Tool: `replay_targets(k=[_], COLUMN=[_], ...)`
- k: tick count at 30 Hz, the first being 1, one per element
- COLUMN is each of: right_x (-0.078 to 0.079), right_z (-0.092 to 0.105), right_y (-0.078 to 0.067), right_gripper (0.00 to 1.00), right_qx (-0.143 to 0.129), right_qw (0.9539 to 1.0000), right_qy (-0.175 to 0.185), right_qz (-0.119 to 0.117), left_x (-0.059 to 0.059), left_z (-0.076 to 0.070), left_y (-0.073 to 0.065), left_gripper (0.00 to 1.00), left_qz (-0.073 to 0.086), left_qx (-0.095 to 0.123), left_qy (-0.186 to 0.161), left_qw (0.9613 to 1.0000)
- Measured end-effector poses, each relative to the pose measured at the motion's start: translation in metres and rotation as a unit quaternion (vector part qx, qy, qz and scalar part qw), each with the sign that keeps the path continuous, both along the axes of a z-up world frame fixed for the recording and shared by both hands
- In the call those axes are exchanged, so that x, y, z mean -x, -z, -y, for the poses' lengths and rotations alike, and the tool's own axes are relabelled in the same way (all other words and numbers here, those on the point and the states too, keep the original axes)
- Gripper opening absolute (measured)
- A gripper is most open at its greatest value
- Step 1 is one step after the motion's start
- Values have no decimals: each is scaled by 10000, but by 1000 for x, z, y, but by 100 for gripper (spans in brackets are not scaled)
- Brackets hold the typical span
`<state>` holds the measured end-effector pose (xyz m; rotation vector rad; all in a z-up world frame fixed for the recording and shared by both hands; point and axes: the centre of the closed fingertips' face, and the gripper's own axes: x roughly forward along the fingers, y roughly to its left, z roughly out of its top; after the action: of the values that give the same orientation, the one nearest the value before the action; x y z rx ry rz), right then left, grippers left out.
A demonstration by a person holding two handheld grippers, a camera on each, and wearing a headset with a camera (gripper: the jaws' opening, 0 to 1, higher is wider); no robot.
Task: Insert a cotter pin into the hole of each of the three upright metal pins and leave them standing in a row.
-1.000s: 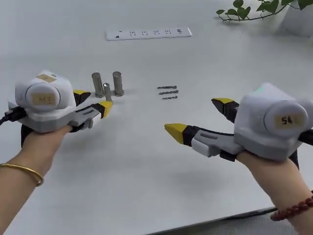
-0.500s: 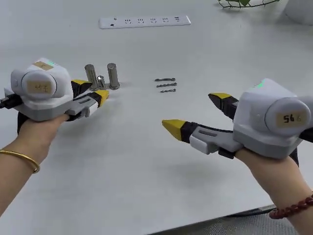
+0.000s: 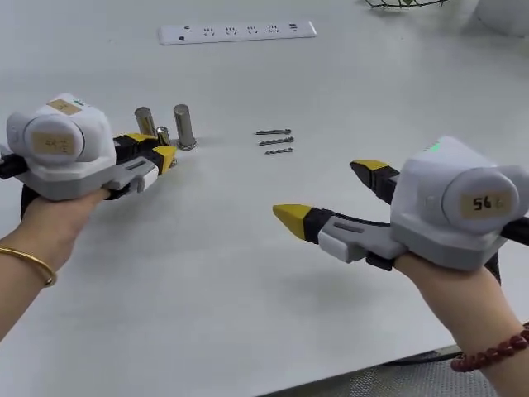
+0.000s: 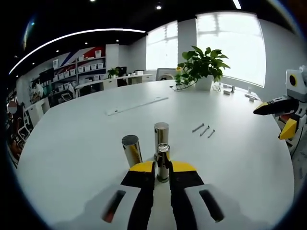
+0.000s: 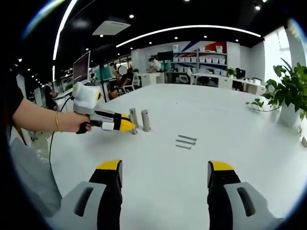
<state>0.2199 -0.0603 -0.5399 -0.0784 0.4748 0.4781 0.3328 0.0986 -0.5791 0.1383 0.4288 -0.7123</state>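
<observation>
Yellow-tipped jaws of the left hand-held gripper (image 4: pixel 163 168) are now clamped on the short metal pin (image 4: pixel 163 154), which stands upright between them. A second ago those jaws were spread apart just short of it. Two taller metal pins (image 4: pixel 161 135) stand just behind it, toward the left side of the worktop (image 3: pixel 207 273) and well in from its near edge. Three cotter pins (image 3: pixel 274 141) lie side by side to the right of the pins and apart from them, where they lay before. The right hand-held gripper (image 3: pixel 319 190) hovers nearer the front edge, jaws wide apart and holding nothing, as earlier. A power strip (image 3: pixel 238 32) lies by the far edge.
</observation>
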Motion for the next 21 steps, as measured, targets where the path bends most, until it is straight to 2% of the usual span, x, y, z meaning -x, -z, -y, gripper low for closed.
replay_targets(k=[10,17,21], right_x=[0,-1,0], right_z=[1,1,1], right_y=[2,1,1], right_gripper=[69,69,68], right_qx=[25,7,-2], right_qw=[10000,10000,10000], right_qy=[13,25,26], right_qz=[-26,-26,-11], left_x=[0,1,6], left_z=[0,1,3], left_y=[2,2,1], left_gripper=[6,6,6], left_qz=[-10,110,171], left_qx=[-54,-110,-198], left_qy=[113,315,478], left_qw=[9999,9994,9985])
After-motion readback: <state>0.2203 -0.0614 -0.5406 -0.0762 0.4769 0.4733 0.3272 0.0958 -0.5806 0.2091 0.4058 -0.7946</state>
